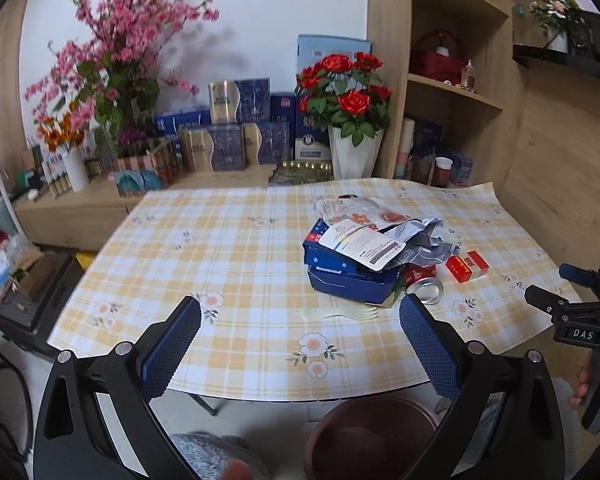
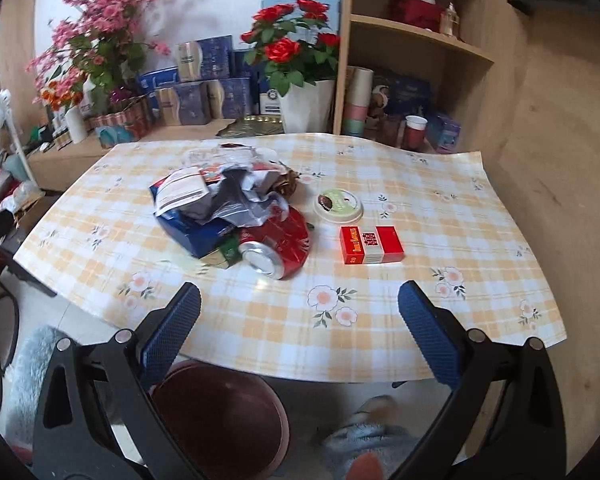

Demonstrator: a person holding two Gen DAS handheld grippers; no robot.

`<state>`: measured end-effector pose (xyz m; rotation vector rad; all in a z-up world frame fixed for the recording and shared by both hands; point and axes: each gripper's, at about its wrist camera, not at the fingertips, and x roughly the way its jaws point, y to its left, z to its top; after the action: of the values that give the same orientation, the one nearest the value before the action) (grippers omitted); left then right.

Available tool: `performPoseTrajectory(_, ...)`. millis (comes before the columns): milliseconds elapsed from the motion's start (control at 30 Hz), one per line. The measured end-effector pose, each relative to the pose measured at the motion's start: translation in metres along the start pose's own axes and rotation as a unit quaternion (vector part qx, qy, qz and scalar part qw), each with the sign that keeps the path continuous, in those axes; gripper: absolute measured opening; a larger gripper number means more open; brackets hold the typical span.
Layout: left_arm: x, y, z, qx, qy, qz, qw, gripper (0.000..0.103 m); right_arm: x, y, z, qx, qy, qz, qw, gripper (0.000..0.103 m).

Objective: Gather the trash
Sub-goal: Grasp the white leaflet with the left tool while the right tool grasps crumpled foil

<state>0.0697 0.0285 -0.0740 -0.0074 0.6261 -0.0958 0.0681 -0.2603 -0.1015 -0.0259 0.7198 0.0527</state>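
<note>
Right wrist view: brown bin below table edge, contents unclear.

Place: a lived-in home room.
Table: checked floral tablecloth.
Decor: red roses in a white vase; pink blossom branches.
Storage: wooden shelf unit; stacked blue gift boxes.
Floor: brown bin.

On the counter, the can lies just before the trash pile; the cigarette pack lies to the right of the pile, the round lid behind the pack.
</note>
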Motion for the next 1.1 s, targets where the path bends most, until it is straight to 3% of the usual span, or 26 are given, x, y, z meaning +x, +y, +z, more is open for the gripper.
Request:
performPoseTrajectory(33,0.009,0.002,0.003,-0.010,0.010,-0.012,0.9998,0.082,0.005,-0.002,-0.001,0.004,-0.001,0.001,1.000,0.097)
performPoseTrajectory(67,0.022,0.004,0.006,-0.024,0.027,-0.032,0.9989,0.078,0.013,-0.004,0.000,0.008,0.002,0.001,1.000,0.097)
performPoseTrajectory(200,0.068,0.007,0.016,-0.077,0.068,-0.093,0.9903,0.064,0.040,-0.006,-0.001,0.009,0.013,0.001,1.000,0.097)
performPoseTrajectory(267,0.091,0.008,0.022,-0.108,0.084,-0.115,0.9839,0.063,0.055,-0.007,-0.002,0.008,0.022,0.006,1.000,0.097)
performPoseTrajectory(433,0.164,0.011,0.032,-0.228,0.138,-0.196,0.9434,0.052,0.082,-0.009,-0.001,0.009,0.031,0.016,0.999,0.097)
performPoseTrajectory(600,0.222,0.018,0.020,-0.327,0.194,-0.248,0.8910,0.047,0.097,-0.013,0.002,0.002,0.028,0.018,0.999,0.097)
performPoseTrajectory(700,0.238,0.019,0.015,-0.354,0.201,-0.269,0.8728,0.047,0.104,-0.014,0.002,0.003,0.030,0.022,0.999,0.097)
performPoseTrajectory(767,0.242,0.017,0.013,-0.363,0.205,-0.286,0.8628,0.034,0.108,-0.014,0.001,0.002,0.032,0.025,0.999,0.097)
performPoseTrajectory(800,0.243,0.016,0.014,-0.358,0.207,-0.288,0.8636,0.020,0.109,-0.013,0.000,0.001,0.033,0.026,0.999,0.097)
performPoseTrajectory(833,0.241,0.014,0.014,-0.348,0.203,-0.291,0.8675,0.016,0.111,-0.013,0.001,0.000,0.034,0.027,0.999,0.097)
performPoseTrajectory(867,0.239,0.013,0.015,-0.342,0.199,-0.291,0.8707,0.016,0.111,-0.012,0.001,-0.001,0.034,0.029,0.999,0.097)
performPoseTrajectory(967,0.221,0.014,0.018,-0.314,0.170,-0.281,0.8908,0.014,0.110,-0.011,0.002,-0.003,0.025,0.035,0.999,0.097)
performPoseTrajectory(1100,0.183,0.018,0.031,-0.255,0.120,-0.260,0.9236,0.013,0.111,-0.007,0.007,-0.011,0.017,0.048,0.999,0.097)
